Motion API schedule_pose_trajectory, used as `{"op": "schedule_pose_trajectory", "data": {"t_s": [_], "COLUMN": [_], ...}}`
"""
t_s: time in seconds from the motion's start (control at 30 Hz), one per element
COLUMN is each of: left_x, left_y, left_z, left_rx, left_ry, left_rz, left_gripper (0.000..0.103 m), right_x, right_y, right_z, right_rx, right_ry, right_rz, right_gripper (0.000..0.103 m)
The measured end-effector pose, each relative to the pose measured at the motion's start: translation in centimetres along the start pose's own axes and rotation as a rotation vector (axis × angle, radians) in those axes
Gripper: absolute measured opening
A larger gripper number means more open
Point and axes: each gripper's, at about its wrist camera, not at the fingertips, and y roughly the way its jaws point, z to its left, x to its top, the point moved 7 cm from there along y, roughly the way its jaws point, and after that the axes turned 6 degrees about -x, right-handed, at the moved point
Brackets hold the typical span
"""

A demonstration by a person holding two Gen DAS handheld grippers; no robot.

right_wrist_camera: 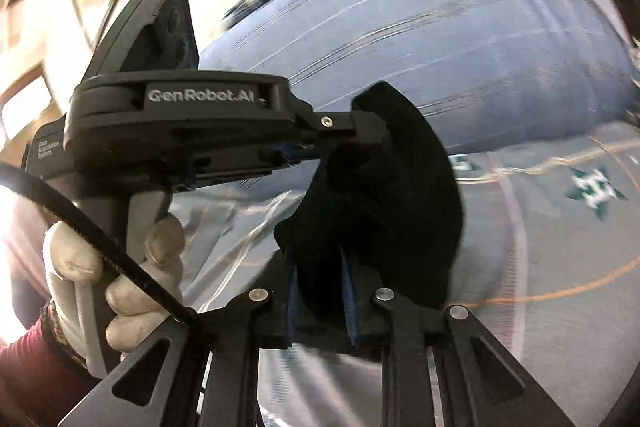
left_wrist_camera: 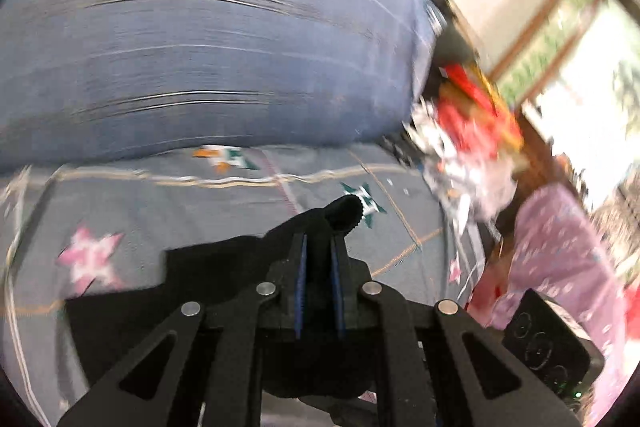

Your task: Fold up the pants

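Between narrow jaws of the left gripper (left_wrist_camera: 319,247), black pants (left_wrist_camera: 224,267) are pinched; the right gripper (right_wrist_camera: 320,267) is likewise clamped on them, above the star-patterned bedsheet (left_wrist_camera: 200,211); a blue pillow (left_wrist_camera: 200,47) is seen behind.

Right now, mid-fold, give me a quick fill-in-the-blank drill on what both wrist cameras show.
1. Both grippers are shut on the ____ pants.
2. In the right wrist view, the left gripper is held by a hand wearing a ____ glove.
3. The bedsheet under the pants is printed with ____.

Missing words: black; white; stars
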Motion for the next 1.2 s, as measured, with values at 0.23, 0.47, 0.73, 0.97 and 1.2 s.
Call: {"op": "schedule_pose_trajectory", "data": {"t_s": [0.23, 0.47, 0.73, 0.97, 1.2], "left_x": [-4.4, -8.2, -11.1, -11.4, -8.8], "left_y": [-6.3, -7.1, -6.8, -11.1, -12.9], "left_z": [12.1, 19.9, 24.8, 25.4, 20.6], "left_rx": [-0.045, -0.083, -0.074, -0.039, -0.002], "left_ry": [-0.314, -0.488, -0.611, -0.632, -0.496], "left_rz": [-0.119, -0.173, -0.194, -0.279, -0.284], "left_gripper": [0.011, 0.011, 0.014, 0.03, 0.039], "right_x": [-3.2, -6.9, -9.6, -10.1, -8.0], "right_y": [6.6, 12.2, 15.8, 15.2, 8.9], "right_z": [8.2, 11.0, 11.6, 13.4, 12.3], "right_rx": [0.037, -0.016, -0.031, 0.046, 0.124], "right_ry": [-0.165, -0.303, -0.414, -0.47, -0.359], "right_rz": [0.164, 0.298, 0.369, 0.34, 0.26], "right_gripper": [0.02, 0.02, 0.023, 0.069, 0.069]}}
